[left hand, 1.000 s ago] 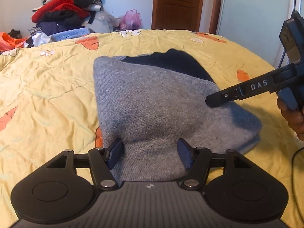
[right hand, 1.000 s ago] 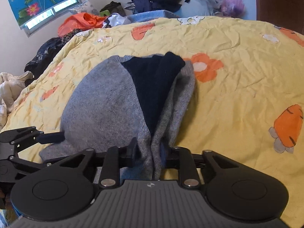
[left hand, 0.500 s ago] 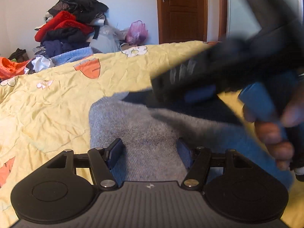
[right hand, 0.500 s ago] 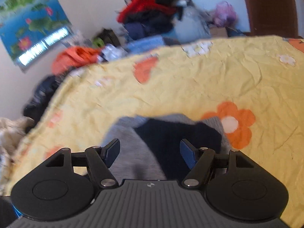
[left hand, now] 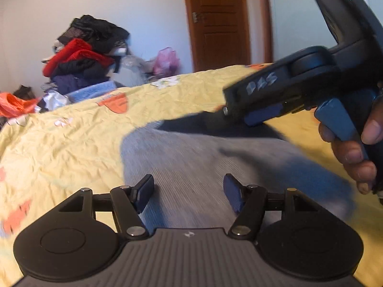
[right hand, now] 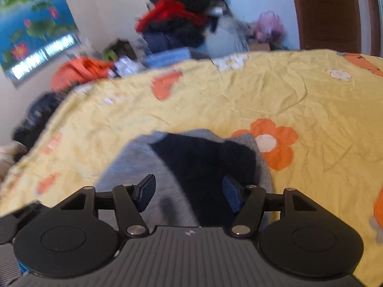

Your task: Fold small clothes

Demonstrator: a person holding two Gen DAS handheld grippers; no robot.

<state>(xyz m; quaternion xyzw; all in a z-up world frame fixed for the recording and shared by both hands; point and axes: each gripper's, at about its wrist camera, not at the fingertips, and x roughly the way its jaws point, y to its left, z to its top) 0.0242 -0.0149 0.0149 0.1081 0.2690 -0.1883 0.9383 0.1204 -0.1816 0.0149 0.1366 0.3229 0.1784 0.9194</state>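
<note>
Currently a grey and navy sweater [left hand: 191, 167] lies folded on a yellow bedspread [right hand: 299, 95], directly beneath both tools. Each jaw pair is spread wide with nothing between: the left gripper [left hand: 189, 191] and the right gripper [right hand: 189, 191] both hover above the knit, probably free to smooth or take a new edge. A clothes pile [left hand: 83, 55] sits behind the bed.

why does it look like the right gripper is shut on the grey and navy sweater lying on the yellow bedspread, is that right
Not quite. The right gripper is open, its jaws spread wide with nothing between them, as the right wrist view shows. The rest holds: the grey and navy sweater lies on the yellow bedspread. The left gripper is open too.
</note>
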